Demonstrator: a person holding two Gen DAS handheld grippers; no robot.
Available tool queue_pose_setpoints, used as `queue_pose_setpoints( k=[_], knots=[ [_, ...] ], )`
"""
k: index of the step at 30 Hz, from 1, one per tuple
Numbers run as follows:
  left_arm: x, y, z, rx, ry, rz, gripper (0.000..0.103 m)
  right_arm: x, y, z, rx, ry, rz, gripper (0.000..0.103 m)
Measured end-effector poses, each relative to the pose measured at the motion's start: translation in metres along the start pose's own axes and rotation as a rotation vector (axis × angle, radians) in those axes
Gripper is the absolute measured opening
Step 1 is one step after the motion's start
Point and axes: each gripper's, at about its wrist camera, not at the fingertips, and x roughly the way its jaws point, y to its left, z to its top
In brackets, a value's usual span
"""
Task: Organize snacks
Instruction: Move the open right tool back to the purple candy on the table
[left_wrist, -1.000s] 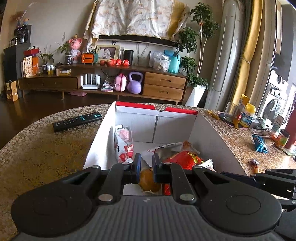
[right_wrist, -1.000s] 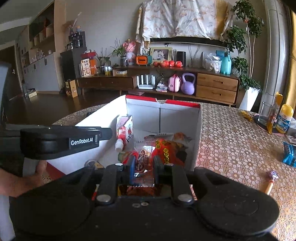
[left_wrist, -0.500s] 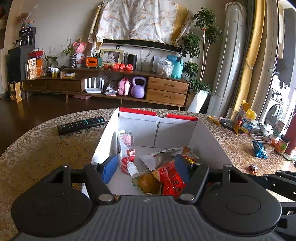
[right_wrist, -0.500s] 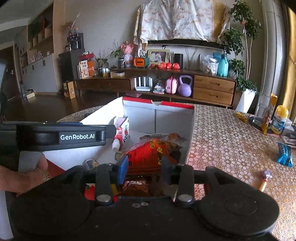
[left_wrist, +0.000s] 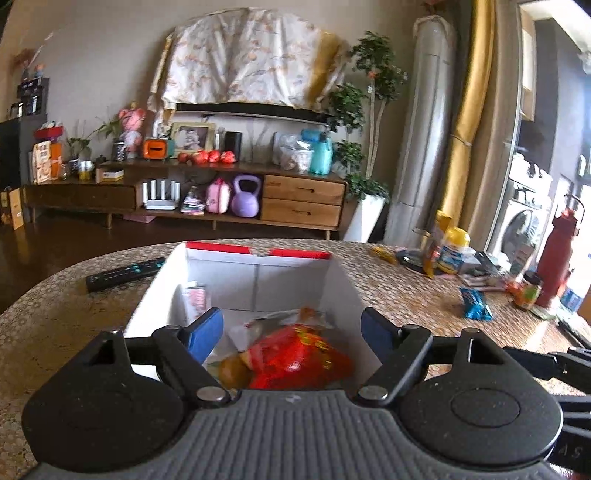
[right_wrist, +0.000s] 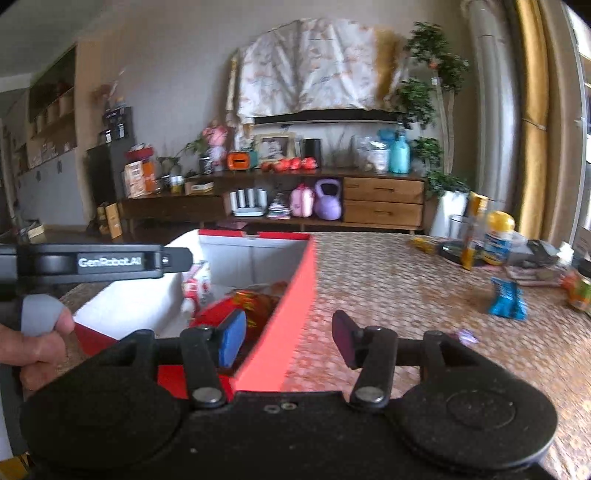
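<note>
Now, left gripper (left_wrist: 291, 328): jaws wide apart, blue pads showing, nothing between them and nothing touched; they have just been opening.
Left gripper's place: it hangs over the near end of the box (left_wrist: 343, 291), looking down into it.
Right gripper (right_wrist: 288, 338): jaws partly apart and holding nothing; they too have just been opening. The red right-hand wall of the box runs up between the two fingers, though whether either pad touches it I cannot tell.
Snacks in the box: a red packet (left_wrist: 299, 358) lies on top of the heap, an orange-yellow round thing (left_wrist: 231, 369) just beside it at the near left, and a pink-and-white carton (left_wrist: 195, 297) stands against the left wall.
Snacks outside the box: a blue packet (right_wrist: 508, 293) lies on the table (right_wrist: 388, 280) well to the right, and a small purple wrapped sweet (right_wrist: 466, 336) sits nearer the right gripper.
Other things on the table: a black remote (left_wrist: 123, 271) to the left of the box, a yellow-capped bottle (left_wrist: 452, 251) and a red flask (left_wrist: 556, 254) at the far right.
Person: a hand (right_wrist: 35, 341) grips the left tool's handle at the left edge of the right camera's view.
Change from a second ago: both sets of jaws were pressed shut low over the snacks; both tools sit higher and further back, and the right one has slid across to the box's right wall.
</note>
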Motion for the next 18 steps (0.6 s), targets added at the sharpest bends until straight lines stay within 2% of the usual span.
queue_pose_setpoints(
  k=[8, 12, 18],
  knots=[
    [-0.009, -0.034, -0.003, 0.046, -0.002, -0.051, 0.083, -0.019, -0.036, -0.012, 0.059, -0.002, -0.075, 0.052],
    [-0.01, -0.052, -0.003, 0.071, -0.004, -0.083, 0.083, -0.027, -0.052, -0.02, 0.085, -0.005, -0.108, 0.056],
    [-0.002, -0.088, -0.009, 0.124, 0.005, -0.159, 0.083, -0.039, -0.081, -0.036, 0.125, -0.001, -0.176, 0.059]
  ],
)
